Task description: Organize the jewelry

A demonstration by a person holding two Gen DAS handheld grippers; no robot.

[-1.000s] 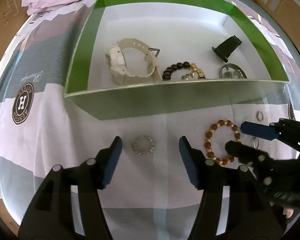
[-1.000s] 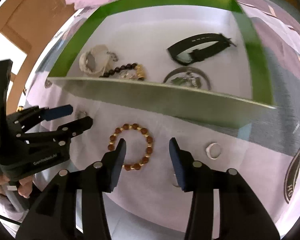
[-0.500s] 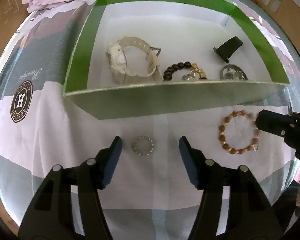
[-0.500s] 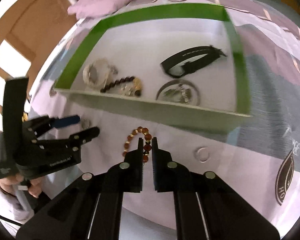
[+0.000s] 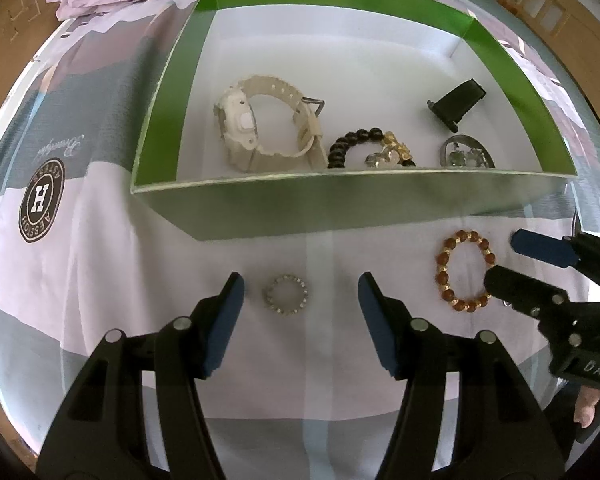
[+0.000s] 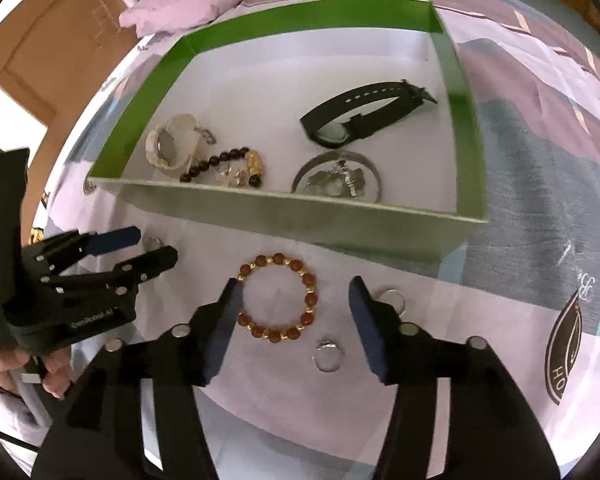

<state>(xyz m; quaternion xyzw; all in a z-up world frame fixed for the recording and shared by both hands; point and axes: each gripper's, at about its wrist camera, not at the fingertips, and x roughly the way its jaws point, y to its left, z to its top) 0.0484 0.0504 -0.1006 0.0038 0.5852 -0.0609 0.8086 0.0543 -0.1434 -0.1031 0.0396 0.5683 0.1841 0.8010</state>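
Brown bead bracelet (image 6: pixel 278 298) unheld between just-reopened right tool (image 6: pixel 296 300); left tool (image 5: pixel 300 292) apart around silver ring (image 5: pixel 286 294).

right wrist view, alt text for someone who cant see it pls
The open right gripper hovers over a brown bead bracelet on a bedsheet, two rings nearby. Behind it, a green box holds watches and bracelets; the left gripper is at left.

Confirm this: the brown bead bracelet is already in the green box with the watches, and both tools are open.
Not quite. The brown bead bracelet lies on the bedsheet outside the green box, between the open right tool's fingers, as the right wrist view shows. The left tool is open too.
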